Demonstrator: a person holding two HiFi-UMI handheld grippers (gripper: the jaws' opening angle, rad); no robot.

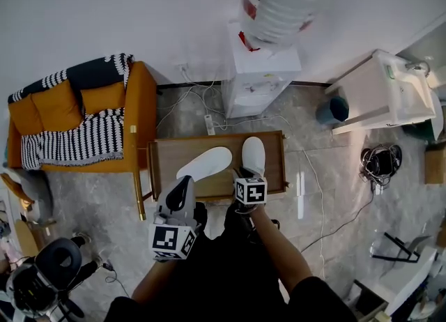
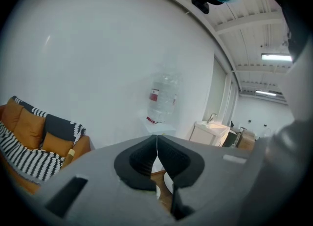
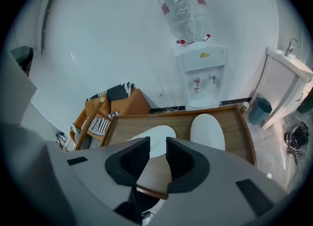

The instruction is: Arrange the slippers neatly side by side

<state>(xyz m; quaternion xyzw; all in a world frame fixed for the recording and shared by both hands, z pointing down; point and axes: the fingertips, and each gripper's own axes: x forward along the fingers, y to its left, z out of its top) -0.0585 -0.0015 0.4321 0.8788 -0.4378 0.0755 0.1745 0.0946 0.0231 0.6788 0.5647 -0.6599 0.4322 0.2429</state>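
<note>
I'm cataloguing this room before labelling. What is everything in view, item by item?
slippers: 2, white, on the table; left slipper slanted, right slipper straight
table: 1, brown wood with a raised rim, centre
water dispenser: 1, white, against the wall behind the table
bottle: 1, clear, on top of the dispenser
sofa: 1, orange, left of the table
blanket: 1, black and white striped, over the sofa
sink cabinet: 1, white, at right
bin: 1, dark teal, beside the cabinet
cables: a black bundle, on the floor at right
left gripper: grey, raised, jaws together
right gripper: grey, over the table edge, jaws apart, empty
</note>
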